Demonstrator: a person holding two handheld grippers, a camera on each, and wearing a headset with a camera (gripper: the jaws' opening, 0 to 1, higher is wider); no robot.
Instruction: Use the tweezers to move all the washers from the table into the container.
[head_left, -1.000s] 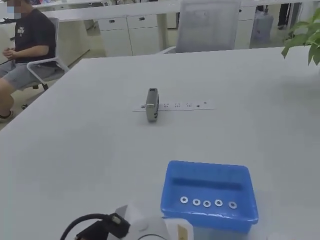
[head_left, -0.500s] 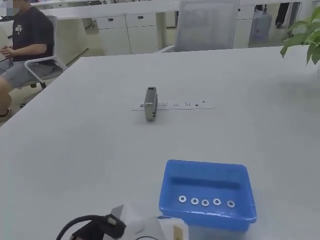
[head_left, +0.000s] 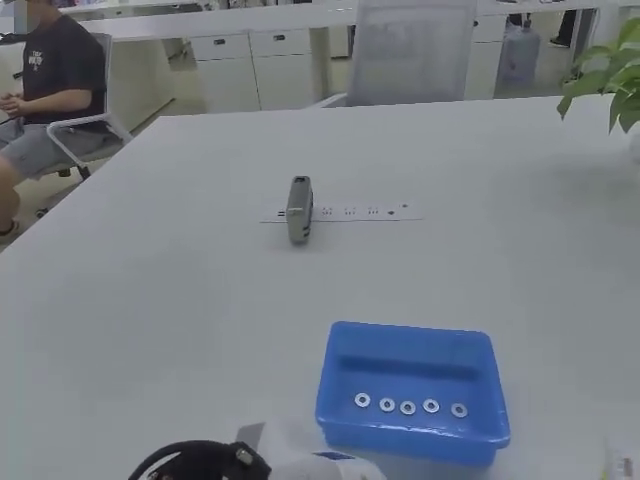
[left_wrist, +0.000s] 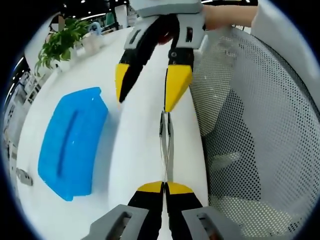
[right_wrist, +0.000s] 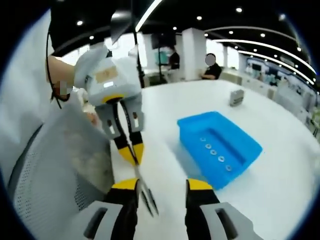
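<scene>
Head view, lower centre: five washers lie in a row inside the blue container on the white surface. Left gripper view, bottom: left tongs pinch the tweezers. Right gripper view, bottom: right tongs spread apart
</scene>
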